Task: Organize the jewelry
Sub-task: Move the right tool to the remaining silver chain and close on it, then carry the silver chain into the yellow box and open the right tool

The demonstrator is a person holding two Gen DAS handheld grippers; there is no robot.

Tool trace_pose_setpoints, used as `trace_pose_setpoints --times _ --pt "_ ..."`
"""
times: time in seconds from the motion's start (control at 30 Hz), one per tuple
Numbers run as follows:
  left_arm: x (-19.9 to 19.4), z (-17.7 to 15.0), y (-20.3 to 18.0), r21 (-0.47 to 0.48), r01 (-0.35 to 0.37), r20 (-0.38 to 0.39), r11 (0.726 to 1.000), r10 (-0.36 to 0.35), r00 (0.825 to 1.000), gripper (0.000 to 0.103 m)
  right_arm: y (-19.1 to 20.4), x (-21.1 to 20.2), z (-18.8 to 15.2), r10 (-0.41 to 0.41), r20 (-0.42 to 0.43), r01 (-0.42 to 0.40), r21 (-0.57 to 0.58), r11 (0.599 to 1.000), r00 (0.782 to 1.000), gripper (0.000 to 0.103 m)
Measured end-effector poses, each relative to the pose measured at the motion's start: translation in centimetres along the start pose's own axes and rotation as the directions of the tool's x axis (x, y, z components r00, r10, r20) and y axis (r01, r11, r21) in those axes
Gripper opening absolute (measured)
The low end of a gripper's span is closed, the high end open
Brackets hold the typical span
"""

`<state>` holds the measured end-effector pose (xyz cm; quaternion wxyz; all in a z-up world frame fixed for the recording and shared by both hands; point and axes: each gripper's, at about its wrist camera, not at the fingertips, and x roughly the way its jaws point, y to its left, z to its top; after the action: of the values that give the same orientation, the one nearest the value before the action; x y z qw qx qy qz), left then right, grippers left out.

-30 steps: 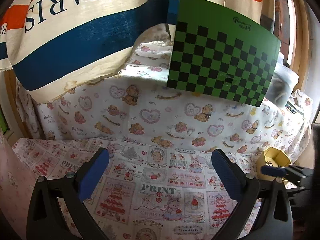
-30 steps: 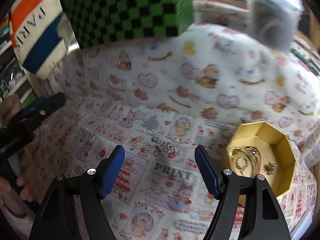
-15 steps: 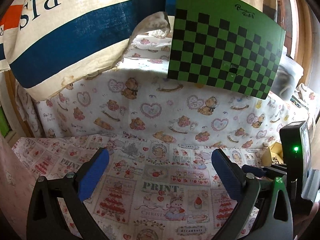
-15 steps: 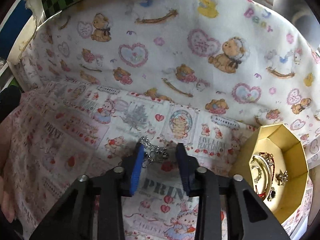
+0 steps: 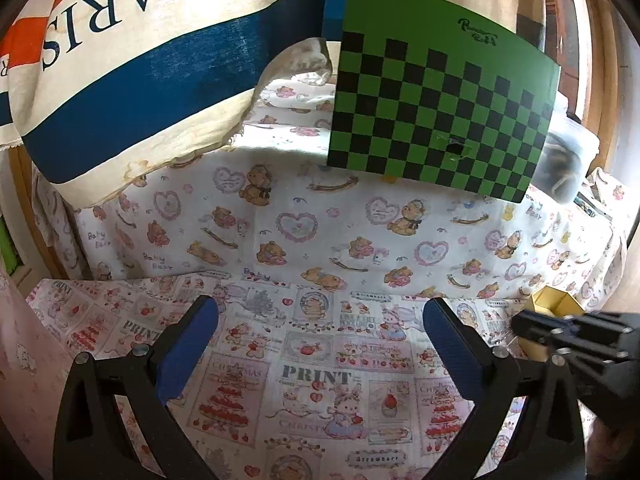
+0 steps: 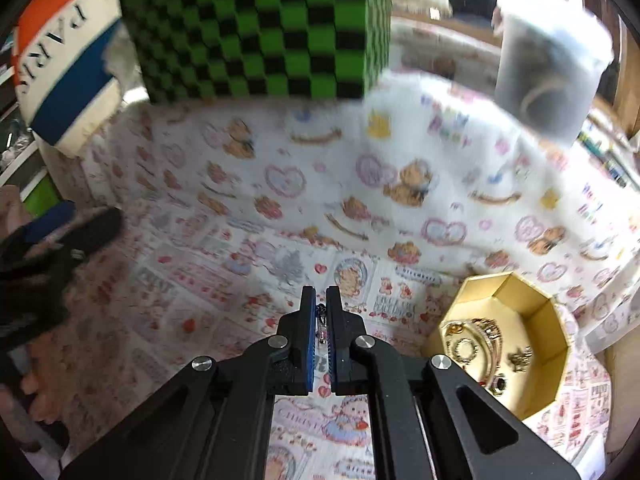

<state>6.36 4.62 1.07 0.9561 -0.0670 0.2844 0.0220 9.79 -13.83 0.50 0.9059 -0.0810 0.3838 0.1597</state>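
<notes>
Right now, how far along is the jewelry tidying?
Several gold pieces already lie in the gold octagonal box. The right gripper has just closed its jaws on a small chain, visible between its blue pads above the printed cloth. That chain has yet to go into the box. The left gripper is open and empty. No other loose jewelry shows on the cloth.

Soft matt printed cloth (image 6: 224, 300) covers the table, the gold box (image 6: 532, 320) looks like smooth, faintly glossy card holding shiny metal jewelry (image 6: 484, 340), and the right gripper (image 6: 320, 300) is matt black plastic with blue pads.
</notes>
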Motion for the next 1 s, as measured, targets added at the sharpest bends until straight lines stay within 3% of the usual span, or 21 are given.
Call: trace_pose_setpoints --times 0.27,0.4,0.57,0.73,0.83,0.93,1.0 --pt "-0.1 -0.1 -0.1 0.009 0.001 0.002 1.0 -0.001 1.0 0.101 -0.1 -4.0 0.3 0.075 0.052 -0.075 -0.004 0.997 0.996 0.005" --pt "-0.2 -0.1 -0.2 0.012 -0.006 0.004 1.0 0.006 1.0 0.101 -1.3 -5.4 -0.2 0.143 0.054 -0.146 0.051 0.988 0.988 0.005" --pt "-0.2 0.1 -0.1 0.022 -0.006 0.003 1.0 0.006 1.0 0.101 -3.0 -7.3 -0.8 0.08 0.136 -0.089 0.064 0.994 0.988 0.005" --pt "-1.5 0.6 -0.3 0.017 0.046 0.034 0.999 -0.046 0.998 0.101 -6.5 -9.0 -1.2 0.064 0.186 -0.09 0.134 0.987 0.981 0.005" --pt "-2.2 0.6 -0.7 0.021 0.089 0.047 0.996 -0.09 0.995 0.101 -8.6 -9.3 -1.5 0.029 0.19 -0.062 0.168 0.984 0.981 0.005" --pt "-1.9 0.4 -1.2 0.001 0.16 0.01 0.987 -0.16 0.987 0.101 -10.3 -8.7 -1.9 0.007 0.171 -0.041 0.197 0.979 0.985 0.005" --pt "-1.5 0.1 -1.9 0.013 0.164 -0.004 0.986 -0.164 0.986 0.102 -11.1 -8.2 -2.3 -0.013 0.158 -0.02 0.203 0.979 0.987 0.005"
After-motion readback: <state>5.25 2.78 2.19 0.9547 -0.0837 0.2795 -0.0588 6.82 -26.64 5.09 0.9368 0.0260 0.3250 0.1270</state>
